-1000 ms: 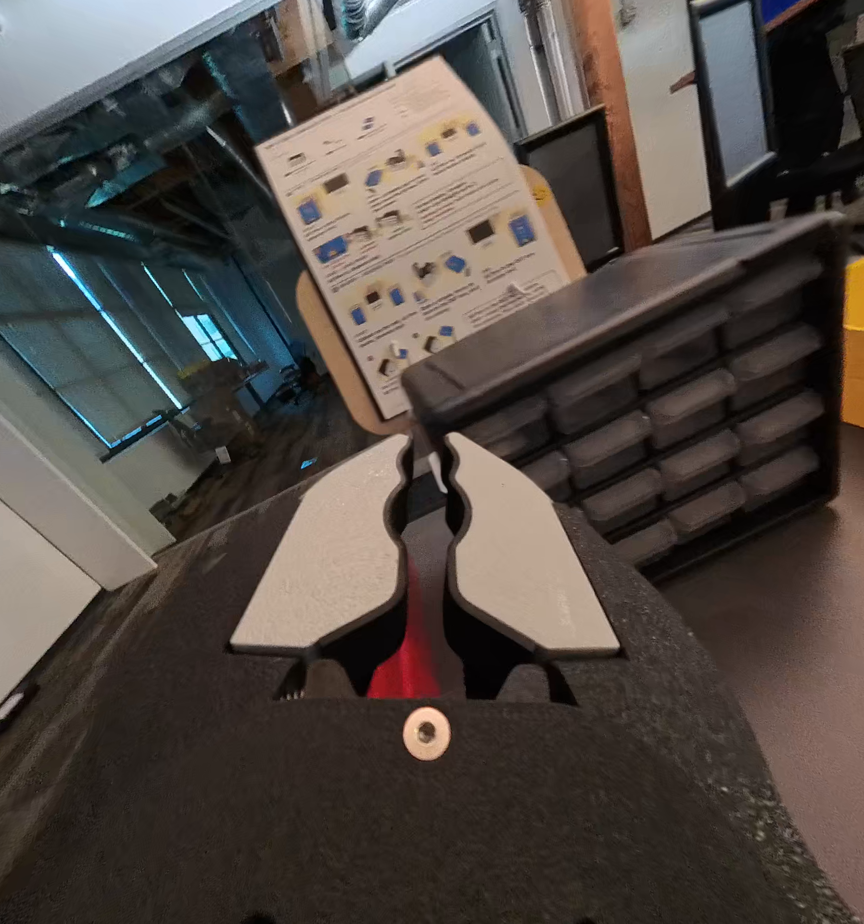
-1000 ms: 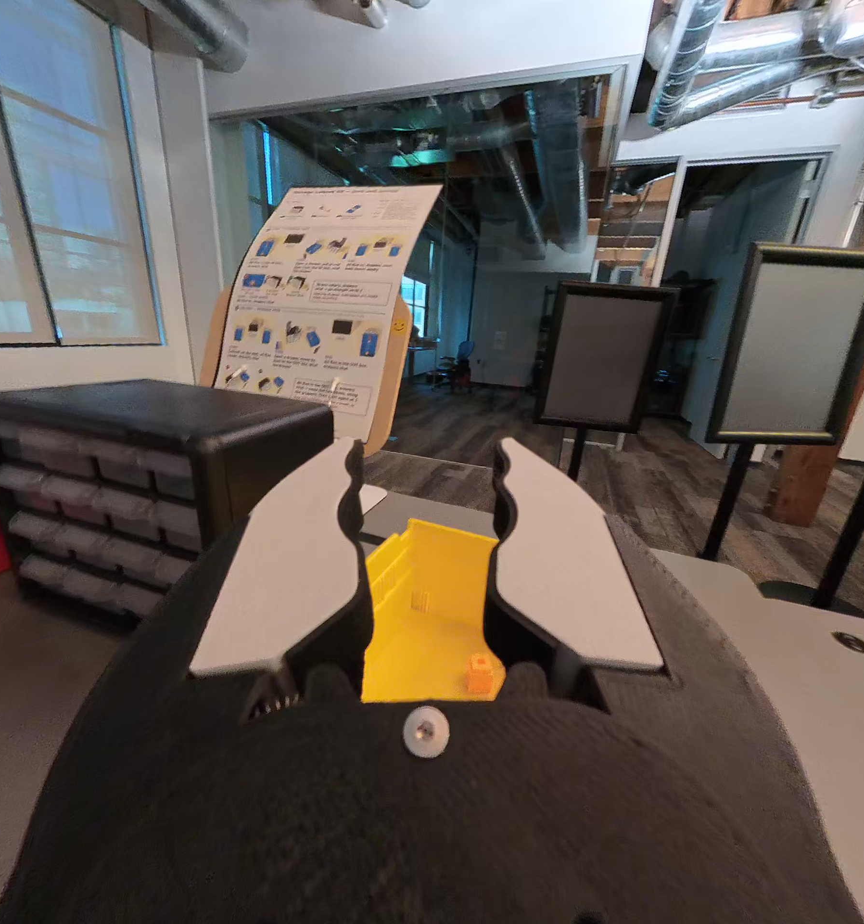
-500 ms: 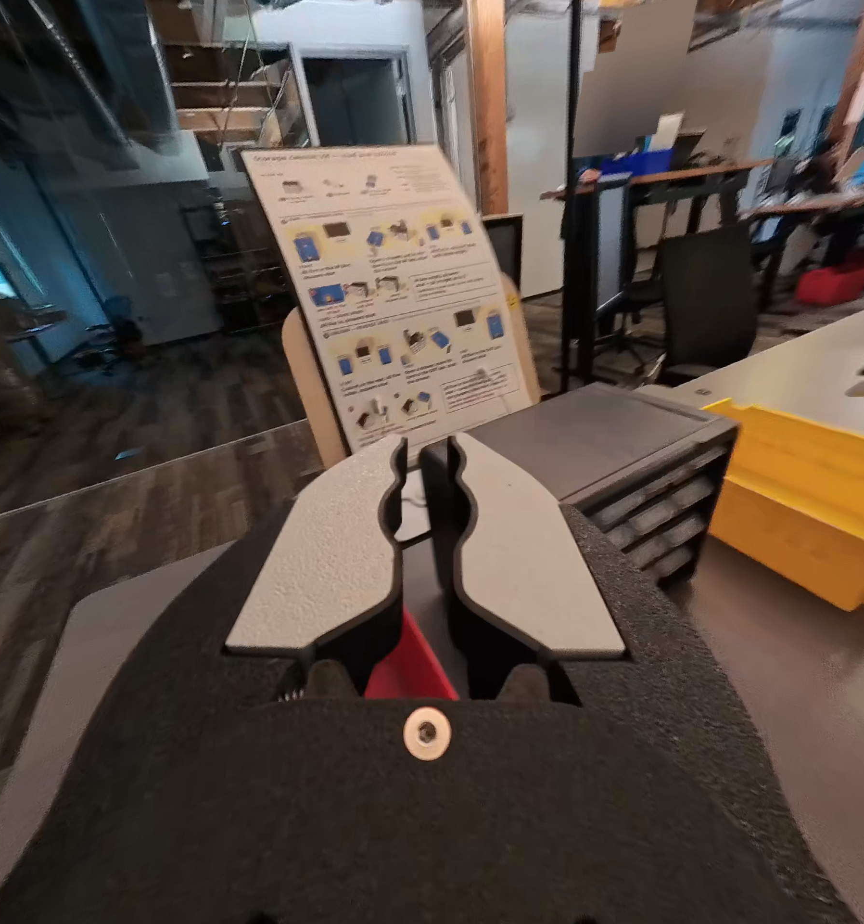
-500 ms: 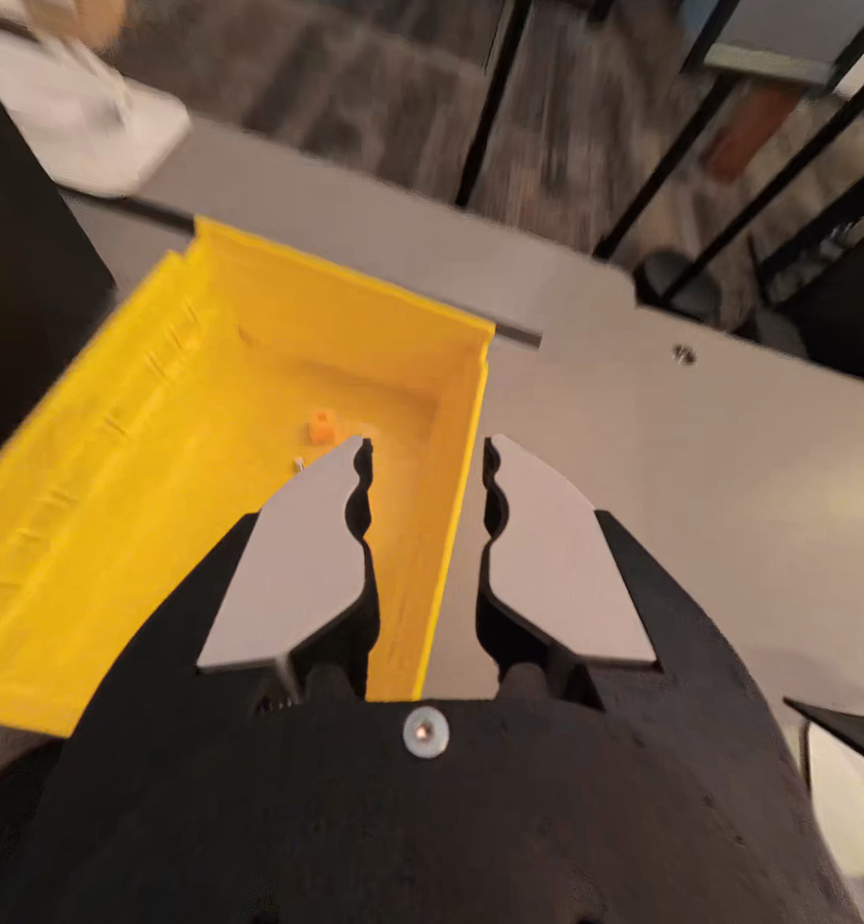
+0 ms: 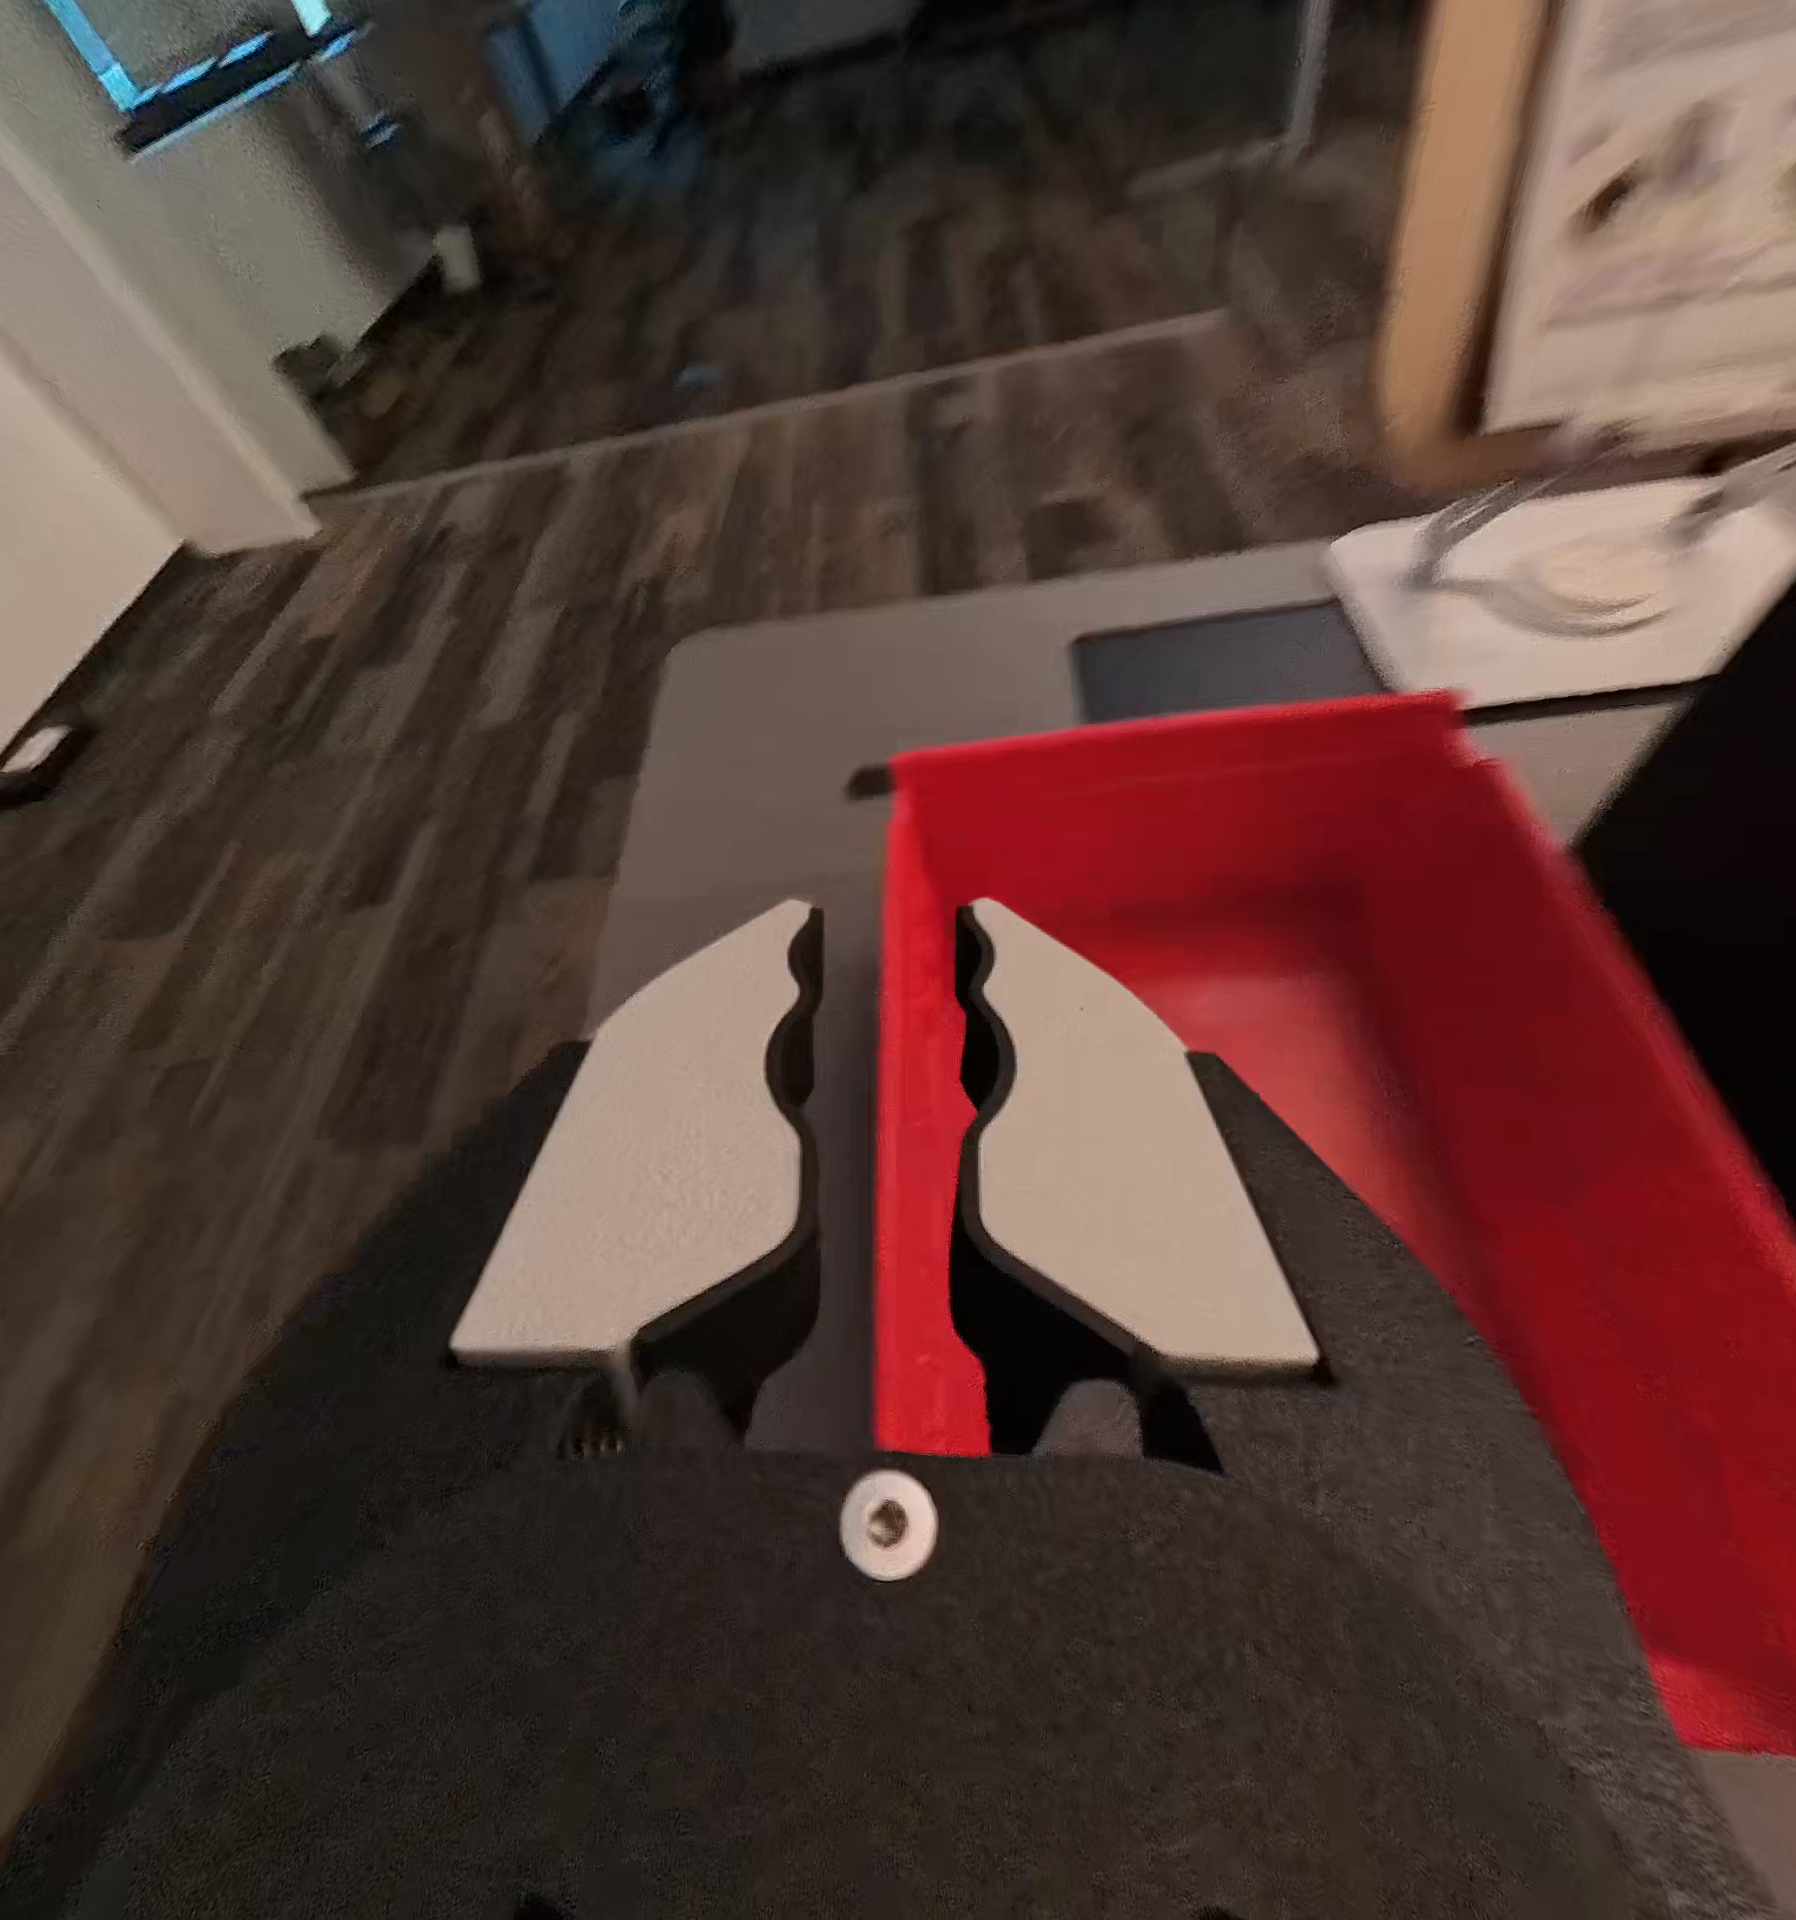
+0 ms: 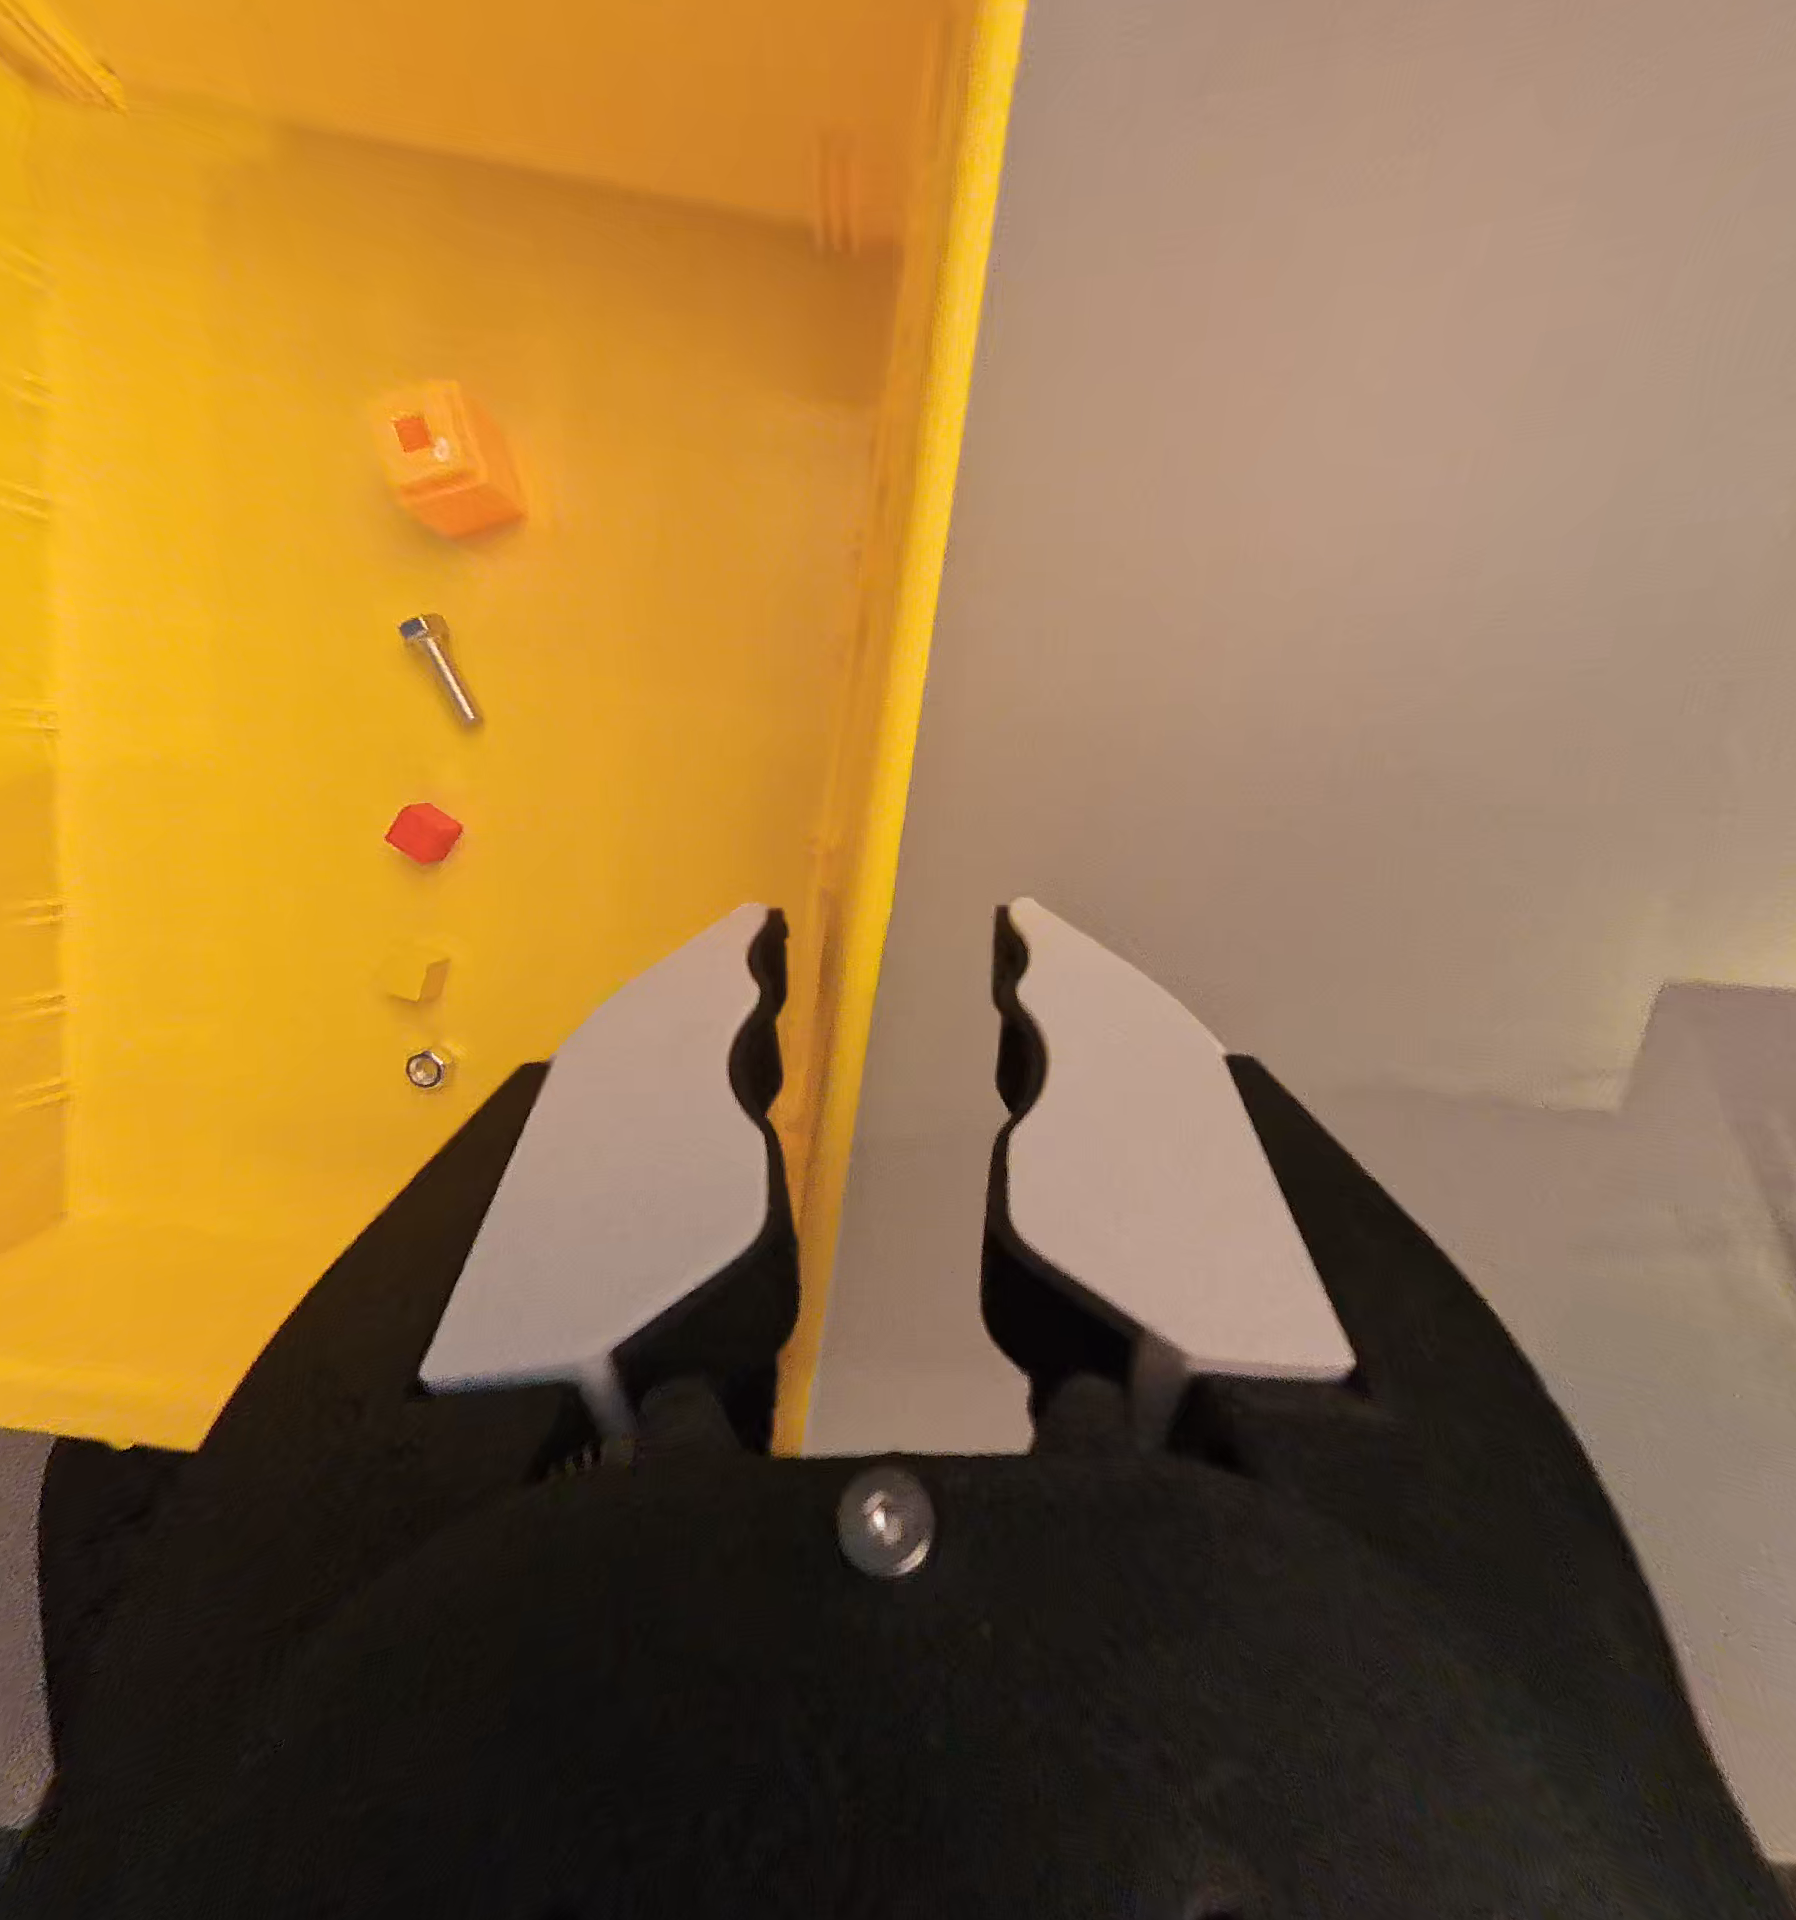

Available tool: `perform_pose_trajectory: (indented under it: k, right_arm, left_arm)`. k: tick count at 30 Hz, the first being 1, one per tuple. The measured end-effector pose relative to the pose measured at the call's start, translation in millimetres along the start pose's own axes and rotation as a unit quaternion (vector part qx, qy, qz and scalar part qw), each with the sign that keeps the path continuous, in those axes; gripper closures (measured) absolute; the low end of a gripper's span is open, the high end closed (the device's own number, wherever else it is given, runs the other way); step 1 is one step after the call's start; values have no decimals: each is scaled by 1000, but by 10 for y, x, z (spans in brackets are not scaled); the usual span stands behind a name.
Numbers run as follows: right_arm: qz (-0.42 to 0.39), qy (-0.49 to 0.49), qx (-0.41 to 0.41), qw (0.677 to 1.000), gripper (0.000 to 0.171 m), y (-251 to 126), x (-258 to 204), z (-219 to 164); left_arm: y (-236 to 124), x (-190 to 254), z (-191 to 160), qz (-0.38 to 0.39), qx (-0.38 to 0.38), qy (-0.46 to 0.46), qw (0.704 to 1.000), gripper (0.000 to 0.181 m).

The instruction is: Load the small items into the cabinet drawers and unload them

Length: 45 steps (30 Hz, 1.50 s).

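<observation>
Left wrist view dim, motion-smeared beyond the left gripper, poster at far right unreadably soft; right wrist view bright, sharp on the bolt, yellow bin casting warm glow, fisheye stretch at edges.

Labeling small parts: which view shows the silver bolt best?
The right wrist view. The silver metal bolt lies in plain sight on the floor of the yellow plastic bin, between an orange block and a small red piece. The left wrist view shows none of it, only a red plastic bin.
</observation>
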State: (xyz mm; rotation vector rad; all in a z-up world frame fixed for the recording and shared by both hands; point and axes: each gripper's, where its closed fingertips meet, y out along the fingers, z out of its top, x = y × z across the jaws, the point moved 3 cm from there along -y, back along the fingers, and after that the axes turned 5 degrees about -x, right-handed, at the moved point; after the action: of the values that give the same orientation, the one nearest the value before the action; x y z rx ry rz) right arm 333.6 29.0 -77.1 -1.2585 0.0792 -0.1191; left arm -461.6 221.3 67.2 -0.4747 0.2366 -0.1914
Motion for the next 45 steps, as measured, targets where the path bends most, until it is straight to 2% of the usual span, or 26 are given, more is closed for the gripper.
perform_pose_trajectory:
  k: [3,6,8,11,14,18,24,41,45]
  right_arm:
    - [26,14,-32,999,145,104,-22,-27]
    - [66,17,-52,996,163,177,-111,-40]
    - [60,13,-63,996,163,215,-119,-50]
    - [46,-2,-70,996,163,209,-161,-56]
    - [66,-17,-79,995,163,201,-321,-67]
    - [49,-29,-87,995,163,197,-509,-63]
    - [63,-25,-98,993,163,183,-733,-96]
    - [74,-21,-159,984,162,226,-822,-36]
    - [48,-24,-179,982,158,242,-805,-10]
  left_arm:
    - [108,-205,-267,18,-66,-18,998,157]
    - [198,-176,-474,-36,-118,-42,992,156]
    - [253,-144,-575,-61,-143,-50,987,156]
    - [331,-164,-710,-60,-179,-52,981,156]
    - [391,-139,-837,-72,-217,-63,972,156]
    - [436,-91,-938,-91,-252,-85,960,156]
    - [484,15,-1117,-110,-307,-65,943,159]
    - [506,60,-1272,-98,-365,-35,925,171]
    - [520,66,-1286,-96,-371,-35,923,171]
